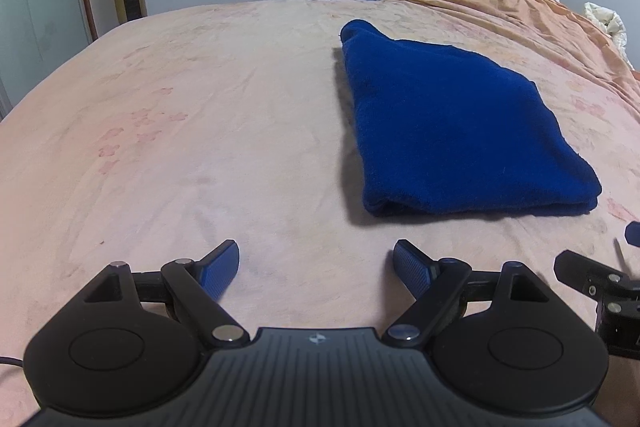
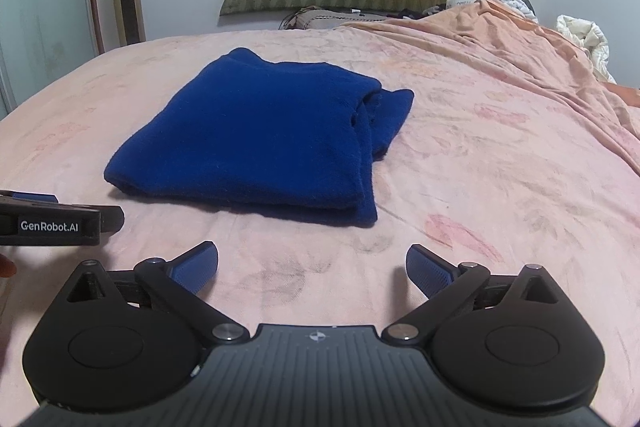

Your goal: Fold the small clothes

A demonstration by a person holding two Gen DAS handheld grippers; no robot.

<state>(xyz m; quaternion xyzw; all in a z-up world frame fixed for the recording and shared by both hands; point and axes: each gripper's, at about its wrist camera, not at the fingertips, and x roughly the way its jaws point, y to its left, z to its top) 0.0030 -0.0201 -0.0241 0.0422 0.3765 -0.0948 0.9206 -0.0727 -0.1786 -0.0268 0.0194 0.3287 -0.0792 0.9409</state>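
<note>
left wrist: left gripper jaws apart, empty; folded blue cloth ahead-right on bed
right wrist: right gripper jaws apart, empty; cloth ahead-left

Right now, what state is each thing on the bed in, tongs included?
Blue garment: folded into a flat stack, lying on the bed, layered edges showing on one side.
Left tongs: open, nothing between them, short of the garment.
Right tongs: open, nothing between them, short of the garment.
Pink bedsheet: spread out, lightly wrinkled.
Orange blanket: bunched up near the headboard.
</note>
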